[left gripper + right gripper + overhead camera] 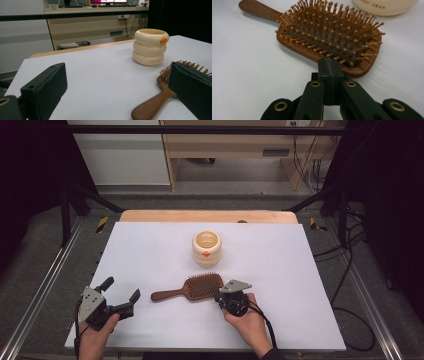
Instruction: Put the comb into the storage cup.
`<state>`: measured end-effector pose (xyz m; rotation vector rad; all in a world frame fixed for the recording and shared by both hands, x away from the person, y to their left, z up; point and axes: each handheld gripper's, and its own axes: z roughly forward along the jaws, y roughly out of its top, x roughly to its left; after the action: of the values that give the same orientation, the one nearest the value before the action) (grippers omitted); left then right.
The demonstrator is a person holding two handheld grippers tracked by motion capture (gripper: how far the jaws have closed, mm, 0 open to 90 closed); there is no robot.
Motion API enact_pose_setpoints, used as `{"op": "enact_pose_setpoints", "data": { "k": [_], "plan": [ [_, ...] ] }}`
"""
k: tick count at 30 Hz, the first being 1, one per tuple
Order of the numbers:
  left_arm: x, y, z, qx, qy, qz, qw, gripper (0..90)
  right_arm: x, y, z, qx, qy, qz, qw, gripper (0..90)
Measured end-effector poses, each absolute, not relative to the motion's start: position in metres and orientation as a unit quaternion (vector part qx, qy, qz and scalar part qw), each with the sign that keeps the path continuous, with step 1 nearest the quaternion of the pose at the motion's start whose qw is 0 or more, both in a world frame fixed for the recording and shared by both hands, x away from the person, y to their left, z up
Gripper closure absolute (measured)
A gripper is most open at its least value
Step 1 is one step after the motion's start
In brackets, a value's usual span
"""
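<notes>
Bristling wooden paddle hairbrush (194,288) — ribbed cream cup (206,248).

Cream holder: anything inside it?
From the high view, the cream holder shows a bare pale interior near the rim, nothing sticking out. Its bottom is hidden by the walls.

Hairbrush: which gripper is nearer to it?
Right. The right gripper sits shut at the near edge of the hairbrush head; the left gripper is open, off to the handle's left.
</notes>
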<state>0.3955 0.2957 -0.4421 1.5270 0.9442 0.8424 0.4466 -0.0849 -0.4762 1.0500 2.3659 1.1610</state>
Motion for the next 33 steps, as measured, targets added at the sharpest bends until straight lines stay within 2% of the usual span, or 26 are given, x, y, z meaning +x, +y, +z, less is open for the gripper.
{"op": "enact_pose_setpoints", "data": {
  "k": [33],
  "plan": [
    [0.396, 0.295, -0.443, 0.649, 0.398, 0.351, 0.545, 2.8, 0.471, -0.083, -0.481, 0.382, 0.82, 0.398, 0.156, 90.0]
  ]
}}
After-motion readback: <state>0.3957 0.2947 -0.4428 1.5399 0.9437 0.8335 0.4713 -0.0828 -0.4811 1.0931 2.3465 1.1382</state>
